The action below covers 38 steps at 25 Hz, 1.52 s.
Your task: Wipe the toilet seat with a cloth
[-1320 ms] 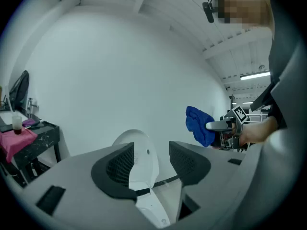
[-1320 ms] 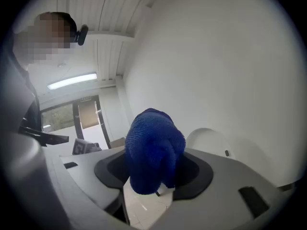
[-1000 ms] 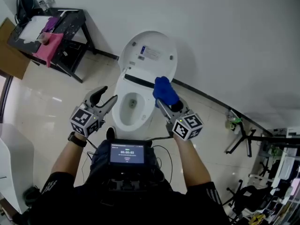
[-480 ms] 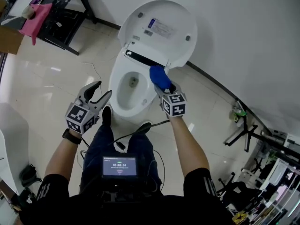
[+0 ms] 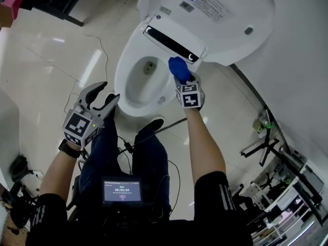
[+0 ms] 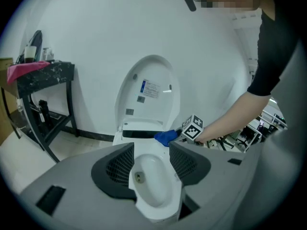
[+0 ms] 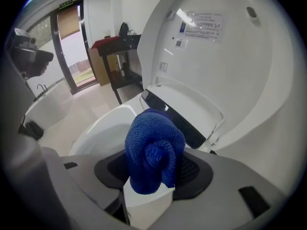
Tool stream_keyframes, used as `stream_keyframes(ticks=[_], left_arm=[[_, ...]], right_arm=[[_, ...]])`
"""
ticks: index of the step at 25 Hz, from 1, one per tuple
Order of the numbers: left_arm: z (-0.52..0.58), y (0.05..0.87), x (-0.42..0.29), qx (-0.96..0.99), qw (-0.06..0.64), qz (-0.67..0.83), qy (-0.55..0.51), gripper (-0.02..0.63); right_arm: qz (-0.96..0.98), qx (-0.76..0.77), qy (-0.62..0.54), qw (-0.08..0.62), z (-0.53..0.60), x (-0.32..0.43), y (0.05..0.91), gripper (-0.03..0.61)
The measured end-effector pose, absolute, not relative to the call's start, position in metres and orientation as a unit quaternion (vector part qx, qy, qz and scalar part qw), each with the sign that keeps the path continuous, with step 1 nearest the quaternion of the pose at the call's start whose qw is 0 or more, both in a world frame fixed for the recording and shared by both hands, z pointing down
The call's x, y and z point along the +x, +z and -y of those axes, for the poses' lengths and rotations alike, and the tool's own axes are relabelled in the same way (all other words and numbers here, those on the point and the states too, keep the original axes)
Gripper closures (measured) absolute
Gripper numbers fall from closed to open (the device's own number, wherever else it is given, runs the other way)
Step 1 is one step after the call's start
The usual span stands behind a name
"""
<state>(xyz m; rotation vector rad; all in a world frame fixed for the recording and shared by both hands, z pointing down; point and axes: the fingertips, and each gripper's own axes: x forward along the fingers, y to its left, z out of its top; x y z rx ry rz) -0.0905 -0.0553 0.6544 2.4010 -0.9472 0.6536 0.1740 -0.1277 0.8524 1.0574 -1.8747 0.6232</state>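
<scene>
A white toilet (image 5: 134,86) stands with its lid (image 5: 225,9) raised against the wall. My right gripper (image 5: 185,81) is shut on a bunched blue cloth (image 5: 179,68) (image 7: 153,150), held at the rear right of the seat rim (image 7: 103,123), near the black strip at the hinge (image 5: 171,42). Whether the cloth touches the rim I cannot tell. My left gripper (image 5: 102,97) (image 6: 151,159) stands open and holds nothing, in front of the bowl's near left side. In the left gripper view the cloth (image 6: 167,137) shows past the bowl (image 6: 148,181).
A black-framed side table (image 6: 43,75) with a pink cloth on it stands left of the toilet. A cable (image 5: 100,50) runs over the tiled floor by the bowl. Stands and clutter (image 5: 266,147) fill the right side. The person's legs and a chest-mounted screen (image 5: 122,190) are below.
The head view has closed in on the toilet. My right gripper has carried the blue cloth forward to the rear right of the seat rim. The left gripper stays open at the near left.
</scene>
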Motion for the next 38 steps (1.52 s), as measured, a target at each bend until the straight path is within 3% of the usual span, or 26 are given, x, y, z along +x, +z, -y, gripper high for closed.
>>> stream_keyframes(ticks=[8,19,28,38], left_arm=[[0.057,0.684,-0.089,0.859,0.280,0.377,0.204,0.394],[0.040,0.701,-0.091,0.852,0.299,0.378,0.205,0.394],[0.034,0.700,-0.101,0.869,0.277,0.351,0.211,0.394],[0.025,0.683,-0.109,0.863,0.301,0.345,0.212,0.394]], right_arm=[[0.737,0.339,0.119,0.573,0.147,0.174,0.949,0.334],[0.720,0.267,0.096,0.633,0.108,0.172,0.969,0.324],[0.719,0.240,0.179,0.627,0.012,0.147,0.976,0.328],[0.729,0.238,0.259,0.586,-0.073,0.091,0.976,0.328]])
